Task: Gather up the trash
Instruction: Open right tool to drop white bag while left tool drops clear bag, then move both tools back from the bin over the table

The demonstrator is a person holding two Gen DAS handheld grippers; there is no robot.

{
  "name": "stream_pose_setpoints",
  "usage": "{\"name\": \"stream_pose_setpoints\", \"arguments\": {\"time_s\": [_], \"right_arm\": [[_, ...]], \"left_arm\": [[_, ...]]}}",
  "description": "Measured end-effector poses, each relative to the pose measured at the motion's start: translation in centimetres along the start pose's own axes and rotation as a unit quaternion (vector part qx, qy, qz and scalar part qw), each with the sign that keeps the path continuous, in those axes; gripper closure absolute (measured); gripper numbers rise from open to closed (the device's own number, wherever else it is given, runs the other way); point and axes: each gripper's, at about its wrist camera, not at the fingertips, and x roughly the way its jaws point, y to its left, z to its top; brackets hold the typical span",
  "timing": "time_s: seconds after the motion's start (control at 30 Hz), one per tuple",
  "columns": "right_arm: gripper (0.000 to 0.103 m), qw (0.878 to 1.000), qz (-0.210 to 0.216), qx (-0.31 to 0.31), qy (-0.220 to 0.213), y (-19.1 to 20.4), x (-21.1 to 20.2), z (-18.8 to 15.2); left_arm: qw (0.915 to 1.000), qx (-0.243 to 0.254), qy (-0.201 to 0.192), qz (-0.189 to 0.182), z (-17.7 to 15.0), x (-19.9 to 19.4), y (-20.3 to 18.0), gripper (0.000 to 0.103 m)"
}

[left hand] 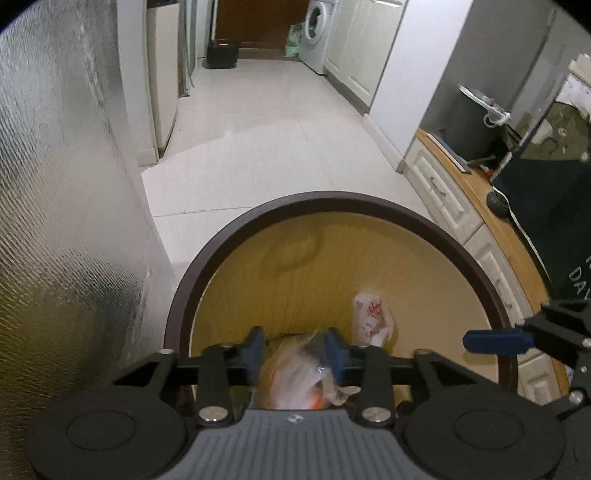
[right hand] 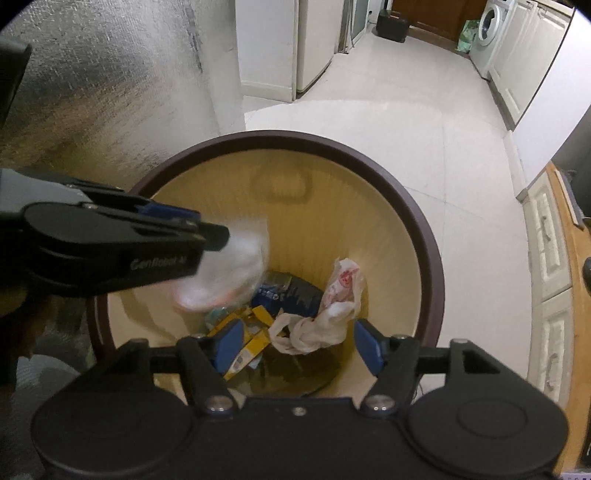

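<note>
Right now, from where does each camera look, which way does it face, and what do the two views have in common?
Left wrist: sits on the left gripper, looks steeply down into the round waste bin and along the kitchen floor; its own blue fingers flank a blurred clear plastic bag; the right gripper's finger enters at right.
Right wrist: sits on the right gripper, looks down into the bin; its open fingers are empty, and the left gripper enters from the left.
Shared: bin, red-printed white bag, washing machine.
</note>
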Motion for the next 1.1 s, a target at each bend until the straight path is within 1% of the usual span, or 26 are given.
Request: {"name": "stream_pose_setpoints", "arguments": {"time_s": [0.07, 0.13, 0.2, 0.27, 0.33, 0.4, 0.43, 0.53, 0.57, 0.63, 0.7, 0.77, 0.83, 1.0, 1.1], "right_arm": [[0.027, 1.000, 0.009, 0.001, 0.003, -0.2, 0.0, -0.1], [0.026, 1.000, 0.011, 0.003, 0.001, -0.2, -0.2, 0.0], [0.025, 1.000, 0.014, 0.007, -0.004, -0.4, -0.6, -0.2], [0.022, 1.000, 0.017, 0.014, -0.009, -0.4, -1.1, -0.4], [0.022, 1.000, 0.017, 0.018, -0.013, -0.4, -1.6, -0.6], [0.021, 0.999, 0.017, 0.022, -0.017, -0.6, -2.1, -0.9], [0.019, 0.999, 0.017, 0.025, -0.019, -0.8, -2.2, -0.9], [0.017, 0.999, 0.018, 0.031, -0.029, -0.9, -3.0, -1.2], [0.015, 0.999, 0.019, 0.033, -0.033, -1.0, -3.4, -1.3], [0.013, 0.998, 0.018, 0.035, -0.038, -0.8, -4.1, -1.5], [0.011, 0.998, 0.018, 0.035, -0.043, -0.8, -4.8, -1.7], [0.007, 0.998, 0.018, 0.033, -0.048, -0.7, -5.6, -1.9], [0.005, 0.998, 0.017, 0.030, -0.052, -0.7, -6.3, -2.2], [0.000, 0.998, 0.008, 0.030, -0.059, -0.8, -7.7, -3.0], [0.000, 0.997, 0.004, 0.037, -0.063, -1.0, -8.4, -3.6]], "left_arm": [[1.0000, 0.008, 0.001, 0.004, 0.0, -0.5, -0.2, 0.055], [0.9999, 0.011, 0.001, 0.005, 0.1, -1.0, -0.3, 0.049], [0.9999, 0.012, 0.001, 0.006, -0.1, -1.5, -0.2, 0.046], [0.9998, 0.018, 0.002, 0.008, -0.2, -2.1, -0.4, 0.044], [0.9997, 0.023, 0.005, 0.009, -0.3, -2.5, -0.6, 0.039], [0.9996, 0.027, 0.008, 0.011, -0.5, -2.9, -0.8, 0.037], [0.9995, 0.028, 0.010, 0.011, -0.6, -3.2, -0.8, 0.034], [0.9995, 0.026, 0.013, 0.015, -0.8, -3.9, -0.8, 0.026], [0.9995, 0.024, 0.013, 0.016, -0.9, -4.1, -0.9, 0.025], [0.9995, 0.020, 0.015, 0.018, -1.0, -4.7, -0.8, 0.021], [0.9995, 0.020, 0.016, 0.018, -1.1, -5.4, -0.8, 0.020], [0.9995, 0.022, 0.014, 0.019, -1.2, -6.0, -0.8, 0.016], [0.9996, 0.020, 0.010, 0.019, -1.2, -6.8, -0.7, 0.012], [0.9996, 0.016, 0.003, 0.025, -1.3, -8.3, -0.4, 0.009], [0.9995, 0.017, 0.003, 0.028, -1.5, -9.0, -0.3, 0.008]]}}
